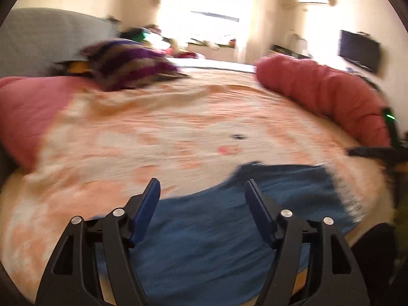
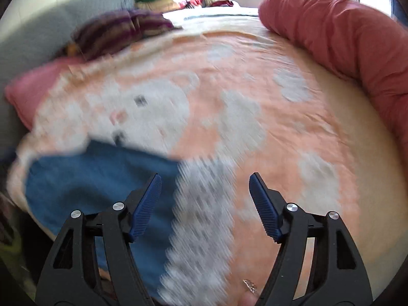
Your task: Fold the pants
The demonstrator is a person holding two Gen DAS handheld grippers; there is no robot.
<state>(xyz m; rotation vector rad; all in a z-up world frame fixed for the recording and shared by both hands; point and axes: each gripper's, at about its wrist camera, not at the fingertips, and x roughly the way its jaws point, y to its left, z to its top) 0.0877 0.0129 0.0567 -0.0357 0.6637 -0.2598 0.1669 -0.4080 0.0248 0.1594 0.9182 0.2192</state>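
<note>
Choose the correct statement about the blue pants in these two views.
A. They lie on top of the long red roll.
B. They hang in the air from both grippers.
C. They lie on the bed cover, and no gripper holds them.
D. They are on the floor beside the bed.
C: the blue pants lie flat on the peach bed cover, and both the left gripper and the right gripper are open with nothing between the pads.

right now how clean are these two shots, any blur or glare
Left wrist view: motion blur smears the pants and bedspread, the window is blown out white, and the fisheye bends the bed into a dome. Right wrist view: same smear on the bedspread; only the right gripper stays sharp.
</note>
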